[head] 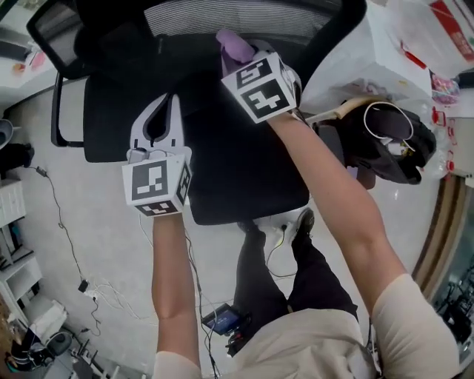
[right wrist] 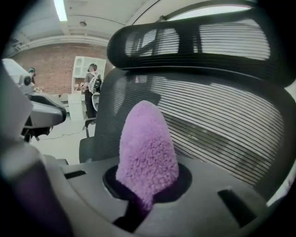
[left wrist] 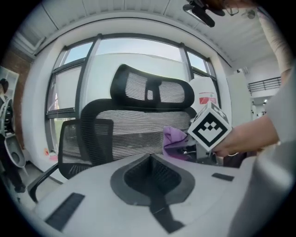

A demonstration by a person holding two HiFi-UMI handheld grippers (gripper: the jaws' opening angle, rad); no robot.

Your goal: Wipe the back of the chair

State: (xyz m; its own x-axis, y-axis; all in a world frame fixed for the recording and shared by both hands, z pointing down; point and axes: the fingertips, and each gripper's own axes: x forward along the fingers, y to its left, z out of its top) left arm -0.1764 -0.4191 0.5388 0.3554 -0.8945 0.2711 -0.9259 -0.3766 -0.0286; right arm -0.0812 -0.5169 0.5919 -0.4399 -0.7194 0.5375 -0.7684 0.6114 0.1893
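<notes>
A black bag (head: 385,144) sits at the right of the head view, open at the top. A white cord loops over its mouth, and what is inside cannot be made out. A white plastic bag (head: 415,37) fills the upper right corner. It has red print, too small to read. In the left gripper view a red label (left wrist: 208,99) shows on a white thing behind the chair, also unreadable.

The chair (head: 222,163) stands at the upper middle of the head view, with its mesh back (head: 222,15) along the top edge. The right gripper (head: 238,58) is at that back, its jaws clamped on a purple cloth (head: 235,46). In the right gripper view the cloth (right wrist: 147,148) stands up between the jaws in the lower middle. The back (right wrist: 222,134) and the headrest (right wrist: 194,39) are close behind it.

The left gripper (head: 167,102) hangs over the seat, left of centre. Its jaws are together with nothing between them (left wrist: 151,162). Its view shows the back (left wrist: 134,134) at centre and the cloth (left wrist: 175,141) against it at the right.
</notes>
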